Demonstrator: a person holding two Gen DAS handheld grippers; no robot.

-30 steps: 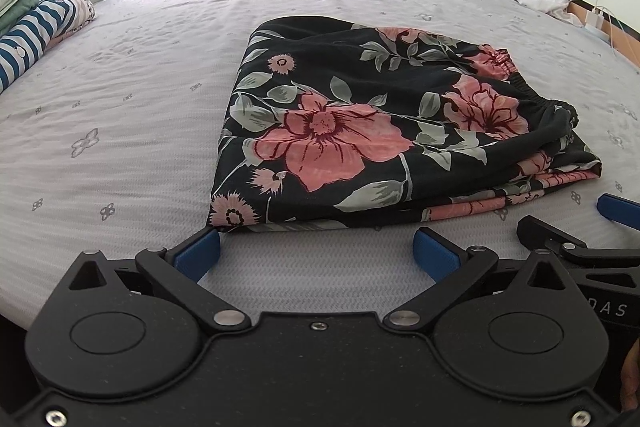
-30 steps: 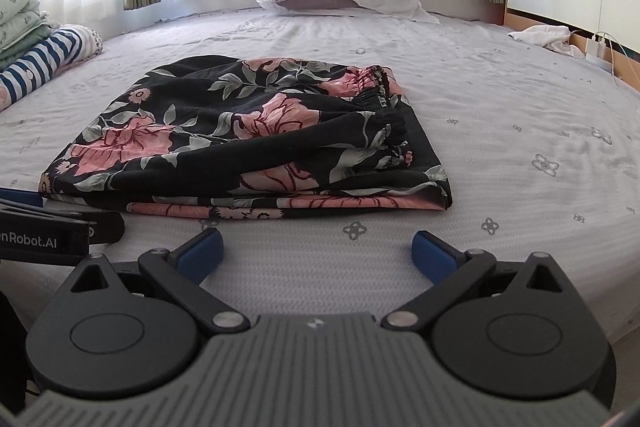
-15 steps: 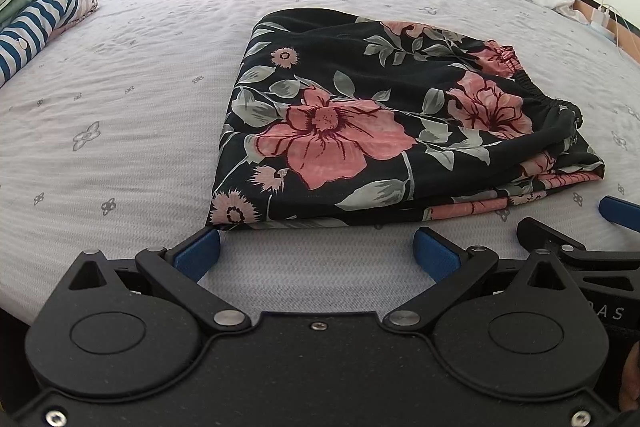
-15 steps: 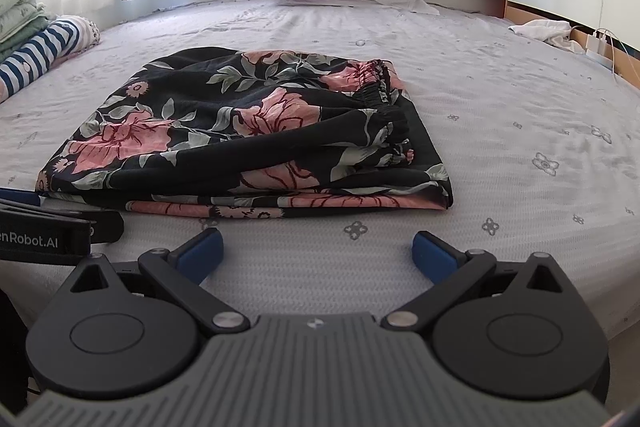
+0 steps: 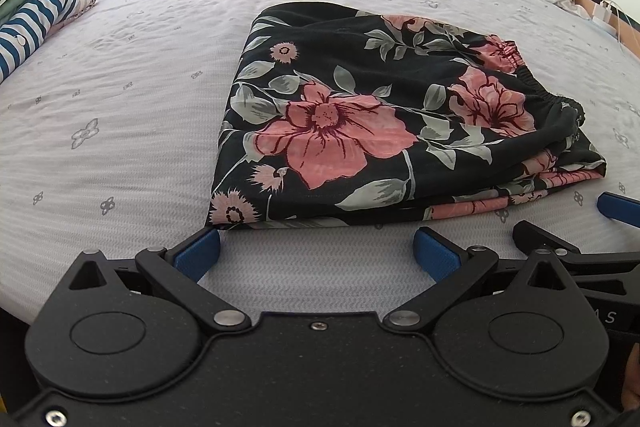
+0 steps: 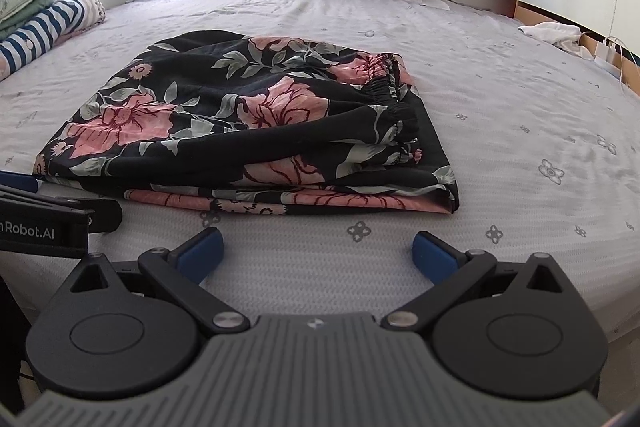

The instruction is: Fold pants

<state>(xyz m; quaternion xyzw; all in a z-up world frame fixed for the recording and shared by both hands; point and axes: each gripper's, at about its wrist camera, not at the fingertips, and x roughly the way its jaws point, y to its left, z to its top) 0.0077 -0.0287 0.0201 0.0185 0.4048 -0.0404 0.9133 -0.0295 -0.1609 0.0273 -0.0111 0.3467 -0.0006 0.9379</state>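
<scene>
Already the floral pants (image 5: 372,123) are lying in a flat, layered bundle in the middle of the left wrist frame, on the grey bed sheet (image 5: 120,75), with the elastic waistband (image 6: 384,87) showing at the right of centre in the right wrist frame. The left gripper (image 5: 318,253) is sitting at the bottom centre of its frame, its blue fingers (image 5: 198,253) spread wide and holding nothing; the left one is just beside the near corner of the cloth. The right gripper (image 6: 318,253) is also standing wide open and empty, near the front edge of the bundle but apart from it. I am judging that the folding is nearly finished, or at the last fold. If one more fold is wanted, the next move is asking both grippers to pinch all layers of the near edge together, because the lower pink hem (image 6: 280,203) is sticking out.
</scene>
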